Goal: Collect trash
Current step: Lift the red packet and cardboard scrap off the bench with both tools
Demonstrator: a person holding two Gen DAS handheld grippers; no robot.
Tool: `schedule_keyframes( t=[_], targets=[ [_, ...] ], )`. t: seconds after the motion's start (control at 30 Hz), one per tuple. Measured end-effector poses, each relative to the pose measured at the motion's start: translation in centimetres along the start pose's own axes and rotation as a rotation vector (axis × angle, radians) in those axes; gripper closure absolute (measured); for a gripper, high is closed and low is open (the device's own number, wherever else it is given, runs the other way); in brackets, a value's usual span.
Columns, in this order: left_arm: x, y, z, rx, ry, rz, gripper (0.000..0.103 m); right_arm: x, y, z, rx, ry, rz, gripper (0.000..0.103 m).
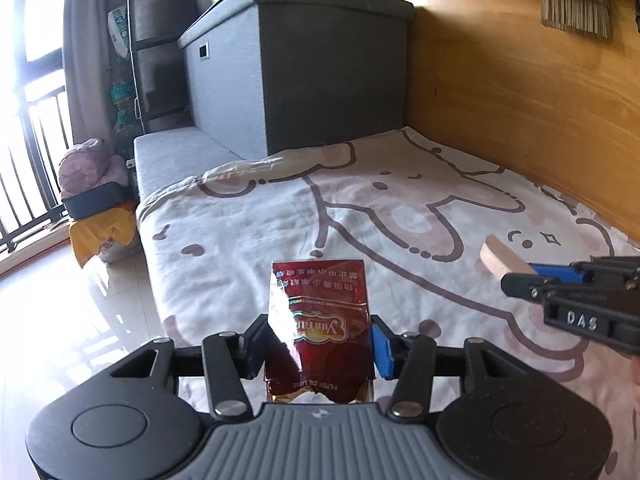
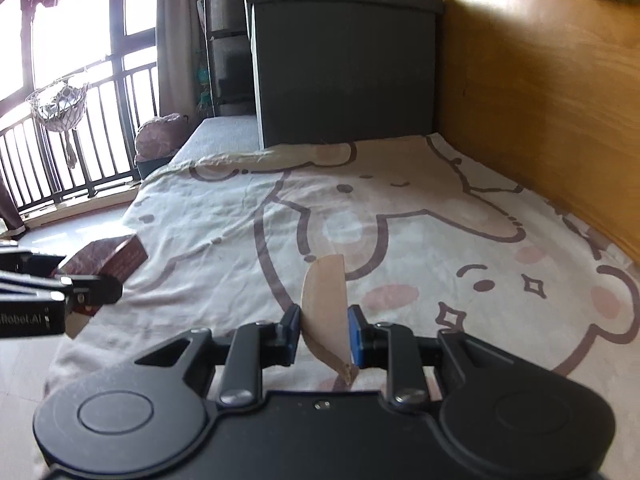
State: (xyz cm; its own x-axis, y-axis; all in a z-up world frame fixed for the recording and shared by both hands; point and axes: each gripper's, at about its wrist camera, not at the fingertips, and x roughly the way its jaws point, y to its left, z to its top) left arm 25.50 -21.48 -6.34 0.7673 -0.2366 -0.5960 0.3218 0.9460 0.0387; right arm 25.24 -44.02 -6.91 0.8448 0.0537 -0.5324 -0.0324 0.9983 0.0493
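Note:
My left gripper (image 1: pixel 318 346) is shut on a dark red cigarette pack (image 1: pixel 318 312) and holds it upright above the bed's near edge. The pack also shows in the right wrist view (image 2: pixel 106 258), at the left, with the left gripper's fingers (image 2: pixel 88 290) around it. My right gripper (image 2: pixel 323 334) is shut on a flattened tan cardboard tube (image 2: pixel 325 304), held edge-up above the bedsheet. The tube (image 1: pixel 502 258) and the right gripper (image 1: pixel 520 280) also show at the right of the left wrist view.
A cartoon-print bedsheet (image 1: pixel 400 216) covers the bed. A wooden wall (image 1: pixel 520 80) runs along its right side. A dark grey storage box (image 1: pixel 304 72) stands at the far end. Tiled floor (image 1: pixel 60 340), a laundry pile (image 1: pixel 96 208) and a balcony railing (image 2: pixel 60 152) lie to the left.

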Motion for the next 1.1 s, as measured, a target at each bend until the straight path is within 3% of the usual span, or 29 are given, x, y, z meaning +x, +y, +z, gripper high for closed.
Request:
schedule_keyframes(
  t=[0.47,1.1],
  targets=[
    [-5.6,4.7,-1.2,-0.082,-0.023,0.031,0.051,-4.2,5.7,1.6,-0.042,-0.013,0.007,0.077],
    [-11.3,16.7,-4.8,-0.21,-0.034,0.155,0.051,-5.6,17.9,3.1,-0.119,-0.023,0.09,0.077]
  ],
)
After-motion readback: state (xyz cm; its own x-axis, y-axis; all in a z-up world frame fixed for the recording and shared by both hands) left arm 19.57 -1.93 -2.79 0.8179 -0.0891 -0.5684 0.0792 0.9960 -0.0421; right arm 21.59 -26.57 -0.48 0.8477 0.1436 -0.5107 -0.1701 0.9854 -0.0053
